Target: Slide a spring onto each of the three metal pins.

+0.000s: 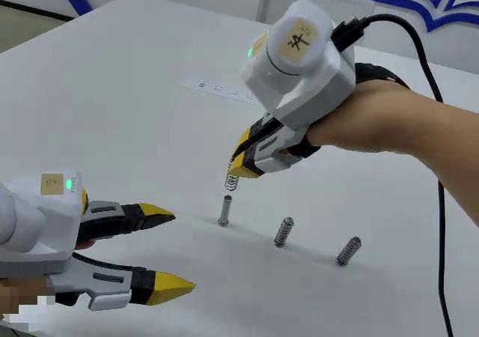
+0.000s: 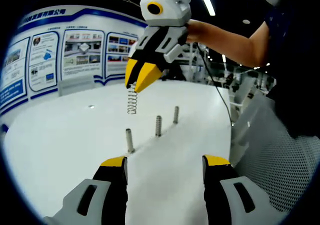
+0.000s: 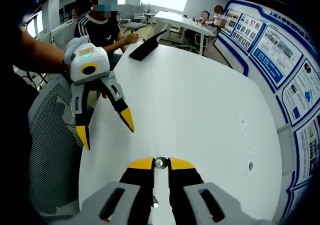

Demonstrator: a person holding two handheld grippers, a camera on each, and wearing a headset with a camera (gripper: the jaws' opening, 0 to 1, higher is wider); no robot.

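Note:
Three metal pins stand in a row on the white table. The left pin is bare; the middle pin and the right pin each carry a spring. My right gripper is shut on a spring that hangs just above the bare pin. In the left gripper view the spring dangles above the nearest pin. In the right gripper view the spring's end sits between the yellow fingertips. My left gripper is open at the lower left, with nothing between its fingers.
A white strip with dark marks lies on the table beyond the pins. A black cable runs down the right side. In the right gripper view, seated people, a dark flat object and a mesh chair are around the table.

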